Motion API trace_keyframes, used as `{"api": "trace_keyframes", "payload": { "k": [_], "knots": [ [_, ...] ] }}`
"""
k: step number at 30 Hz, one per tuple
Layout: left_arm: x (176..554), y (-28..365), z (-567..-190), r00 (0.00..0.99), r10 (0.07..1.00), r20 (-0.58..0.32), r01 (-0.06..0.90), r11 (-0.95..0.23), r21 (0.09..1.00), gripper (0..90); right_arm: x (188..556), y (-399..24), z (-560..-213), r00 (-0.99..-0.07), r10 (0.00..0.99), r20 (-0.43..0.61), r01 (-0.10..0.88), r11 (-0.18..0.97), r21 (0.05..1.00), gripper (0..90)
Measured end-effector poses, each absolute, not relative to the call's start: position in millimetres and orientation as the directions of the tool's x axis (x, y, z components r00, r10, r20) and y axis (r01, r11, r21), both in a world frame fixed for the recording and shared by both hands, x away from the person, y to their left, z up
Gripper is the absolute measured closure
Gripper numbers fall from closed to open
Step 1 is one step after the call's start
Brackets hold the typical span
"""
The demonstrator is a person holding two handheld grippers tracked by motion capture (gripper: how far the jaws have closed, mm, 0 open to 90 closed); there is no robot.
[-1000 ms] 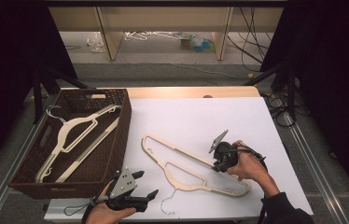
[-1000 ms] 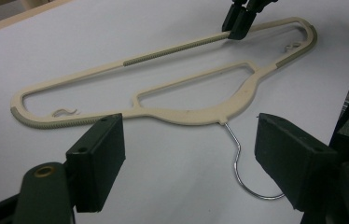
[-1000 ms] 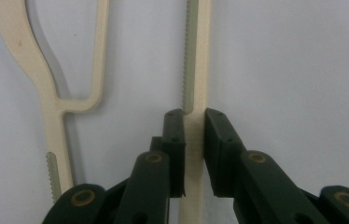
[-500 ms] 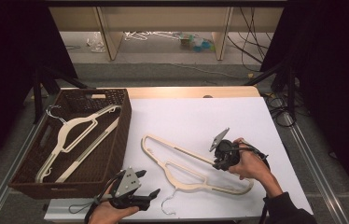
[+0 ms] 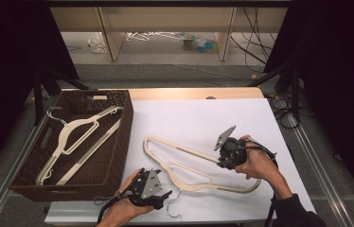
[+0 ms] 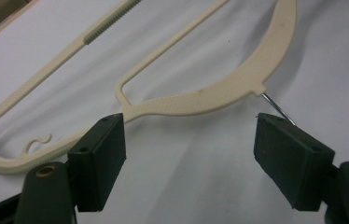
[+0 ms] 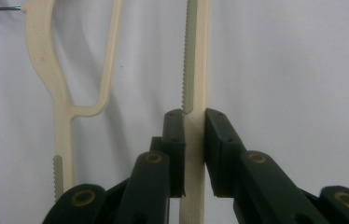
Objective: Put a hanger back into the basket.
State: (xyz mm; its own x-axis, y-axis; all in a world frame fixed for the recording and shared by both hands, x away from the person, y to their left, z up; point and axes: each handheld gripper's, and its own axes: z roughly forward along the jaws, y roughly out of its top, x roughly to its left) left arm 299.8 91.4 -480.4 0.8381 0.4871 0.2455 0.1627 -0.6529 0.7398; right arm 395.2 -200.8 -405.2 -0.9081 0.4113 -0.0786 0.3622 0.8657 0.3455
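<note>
- The right gripper (image 5: 222, 163) is clamped on the straight bottom bar of the cream hanger (image 5: 191, 163); in the right gripper view the bar (image 7: 195, 93) runs straight up between both pads, squeezed tight.
- From that gripper the rest of the hanger stretches off toward the basket side and the near edge of the table, lying on the white cloth (image 5: 203, 118).
- The left gripper (image 5: 158, 196) has its jaws wide apart with nothing in them. It sits just beside the hanger's curved shoulder, on the near side of it.
- In the left gripper view the shoulder (image 6: 210, 95) passes just beyond the two pads, and the metal hook (image 6: 275, 107) pokes out right by the pad on the right. Can't tell if that pad touches the wire, looks super close though.
- In the high view the hook (image 5: 174, 208) curls down just to the right of the left gripper.
- Off to the left of the left gripper there's a brown wicker basket (image 5: 123, 137) with another cream hanger (image 5: 78, 139) lying inside, well apart from both grippers.
</note>
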Motion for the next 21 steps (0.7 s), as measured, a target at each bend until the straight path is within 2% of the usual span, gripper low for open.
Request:
{"api": "trace_keyframes", "payload": {
  "k": [4, 7, 12, 15, 19, 20, 21],
  "knots": [
    [307, 85, -484, 0.826, 0.448, 0.341, 0.095, -0.709, 0.699, 27.0, 395, -202, -402, -0.912, 0.402, -0.083, 0.351, 0.868, 0.352, 79.2],
    [311, 83, -486, 0.817, 0.432, 0.381, 0.066, -0.727, 0.683, 28.3, 395, -202, -401, -0.911, 0.405, -0.081, 0.354, 0.866, 0.355, 79.2],
    [313, 78, -487, 0.815, 0.425, 0.395, 0.065, -0.743, 0.667, 28.8, 395, -202, -402, -0.911, 0.405, -0.077, 0.355, 0.865, 0.356, 79.2],
    [314, 74, -487, 0.781, 0.397, 0.481, 0.009, -0.778, 0.628, 30.0, 396, -202, -402, -0.912, 0.403, -0.07, 0.353, 0.862, 0.363, 79.2],
    [315, 69, -490, 0.817, 0.368, 0.444, 0.005, -0.775, 0.633, 29.0, 396, -202, -401, -0.913, 0.403, -0.068, 0.353, 0.861, 0.365, 79.2],
    [315, 68, -490, 0.818, 0.36, 0.449, -0.004, -0.777, 0.63, 28.4, 396, -202, -402, -0.914, 0.401, -0.066, 0.352, 0.862, 0.366, 79.2],
    [316, 68, -489, 0.787, 0.374, 0.49, -0.017, -0.782, 0.624, 28.3, 396, -201, -402, -0.914, 0.401, -0.065, 0.352, 0.861, 0.366, 79.2]
  ]
}}
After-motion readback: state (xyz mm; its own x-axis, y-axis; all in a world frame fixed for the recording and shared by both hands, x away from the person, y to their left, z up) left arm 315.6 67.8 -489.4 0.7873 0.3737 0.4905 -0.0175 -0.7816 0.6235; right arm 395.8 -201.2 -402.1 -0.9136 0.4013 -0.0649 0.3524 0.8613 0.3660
